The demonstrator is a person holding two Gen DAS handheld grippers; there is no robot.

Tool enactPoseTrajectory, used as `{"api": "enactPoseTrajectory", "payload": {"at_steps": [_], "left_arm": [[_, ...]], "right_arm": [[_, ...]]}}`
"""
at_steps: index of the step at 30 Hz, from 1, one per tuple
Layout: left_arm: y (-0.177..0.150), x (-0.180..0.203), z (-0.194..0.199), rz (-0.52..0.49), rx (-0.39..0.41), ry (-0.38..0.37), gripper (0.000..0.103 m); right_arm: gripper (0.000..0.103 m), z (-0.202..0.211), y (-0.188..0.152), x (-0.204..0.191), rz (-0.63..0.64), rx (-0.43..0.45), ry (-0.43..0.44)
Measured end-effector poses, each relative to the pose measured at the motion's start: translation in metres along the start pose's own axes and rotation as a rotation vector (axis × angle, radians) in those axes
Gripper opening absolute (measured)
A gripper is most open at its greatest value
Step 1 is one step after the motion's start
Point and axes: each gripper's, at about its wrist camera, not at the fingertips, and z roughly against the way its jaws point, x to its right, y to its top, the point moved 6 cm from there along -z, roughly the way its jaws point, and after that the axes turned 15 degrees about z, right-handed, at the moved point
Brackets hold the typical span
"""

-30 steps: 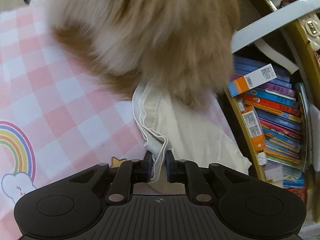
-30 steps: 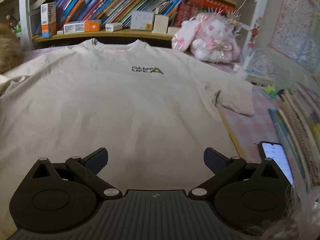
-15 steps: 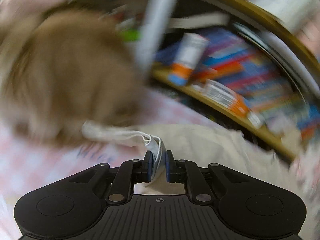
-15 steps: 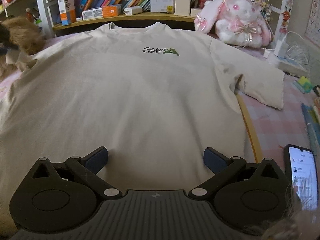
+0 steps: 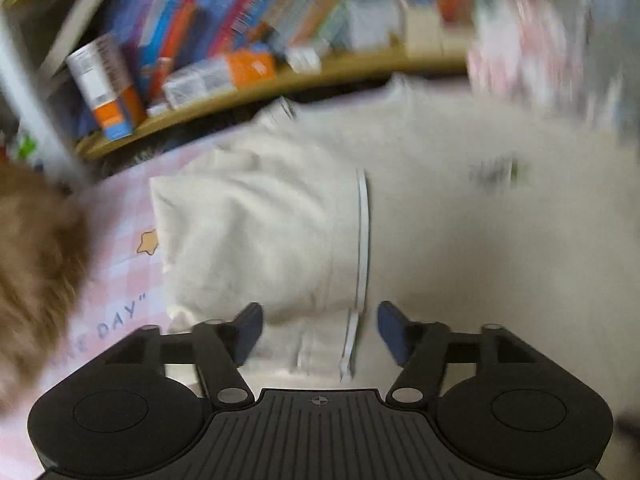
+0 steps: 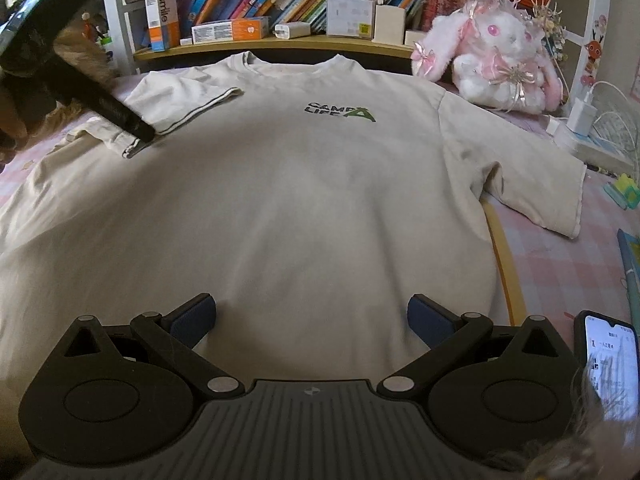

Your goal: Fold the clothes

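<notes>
A cream T-shirt [image 6: 304,200] with a green and black chest logo lies face up on the pink checked bed. Its left sleeve [image 6: 180,100] is folded inward over the shoulder; the same sleeve [image 5: 260,232] fills the blurred left wrist view. My left gripper [image 5: 320,330] is open just above the sleeve's hem, holding nothing, and it shows as a black tool [image 6: 80,92] at the far left of the right wrist view. My right gripper [image 6: 312,318] is open over the shirt's lower front, nothing between its fingers. The right sleeve [image 6: 532,184] lies spread out flat.
A bookshelf [image 6: 280,40] with books and boxes runs along the back. A pink and white plush rabbit [image 6: 492,60] sits back right. A brown furry thing [image 5: 36,272] lies at the left. A lit phone [image 6: 610,368] lies near right, chargers and cables [image 6: 588,120] beyond.
My left gripper swung right carrying the left sleeve onto the shirt, then opened and let it go. The right gripper stayed open and moved slightly nearer the shirt.
</notes>
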Motion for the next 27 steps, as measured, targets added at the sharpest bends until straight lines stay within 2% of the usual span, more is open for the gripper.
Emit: {"api": "enactPoseTrajectory", "payload": {"at_steps": [2,4,6,7,9,11,15,17,18,19,21,23,24,25,27], "left_arm": [[0.025,-0.016,0.017,0.099,0.056,-0.059,0.073],[0.043,-0.041,0.015,0.186,0.084,-0.035,0.071],[0.060,-0.073,0.001,0.295,0.081,0.002,0.065],[0.068,-0.088,-0.007,0.354,0.079,0.011,0.057],[0.079,-0.114,-0.024,0.459,0.070,0.008,0.053],[0.089,-0.131,-0.044,0.513,0.043,-0.011,0.053],[0.093,-0.143,-0.082,0.522,-0.013,-0.053,0.053],[0.093,-0.144,-0.095,0.532,-0.028,-0.082,0.046],[0.093,-0.143,-0.099,0.527,-0.035,-0.107,0.027],[0.093,-0.141,-0.105,0.525,-0.066,-0.146,0.001],[0.097,-0.139,-0.110,0.479,-0.093,-0.164,0.001],[0.109,-0.147,-0.108,0.426,-0.033,-0.114,0.001],[0.118,-0.158,-0.108,0.435,0.003,-0.085,0.001],[0.123,-0.167,-0.111,0.455,0.009,-0.090,0.001],[0.126,-0.169,-0.119,0.420,-0.020,-0.089,0.001]], "right_arm": [[0.103,0.000,0.000,0.000,0.002,0.004,0.000],[0.103,0.000,-0.001,0.000,-0.006,0.000,-0.008],[0.103,0.001,-0.001,-0.001,-0.017,-0.007,-0.019],[0.103,0.001,-0.001,-0.002,-0.023,-0.010,-0.025],[0.103,0.001,-0.001,-0.003,-0.034,-0.017,-0.036],[0.103,0.002,-0.001,-0.004,-0.045,-0.023,-0.047],[0.103,0.002,-0.001,-0.006,-0.067,-0.037,-0.070],[0.103,0.003,-0.001,-0.007,-0.078,-0.043,-0.081],[0.103,0.003,-0.001,-0.007,-0.084,-0.047,-0.087],[0.103,0.003,-0.001,-0.008,-0.091,-0.050,-0.094],[0.103,0.003,-0.001,-0.011,-0.111,-0.059,-0.110],[0.103,0.003,0.000,-0.014,-0.132,-0.068,-0.127],[0.103,0.003,0.000,-0.015,-0.142,-0.073,-0.135],[0.103,0.003,0.000,-0.016,-0.152,-0.077,-0.144],[0.103,0.003,0.001,-0.019,-0.172,-0.086,-0.160]]}}
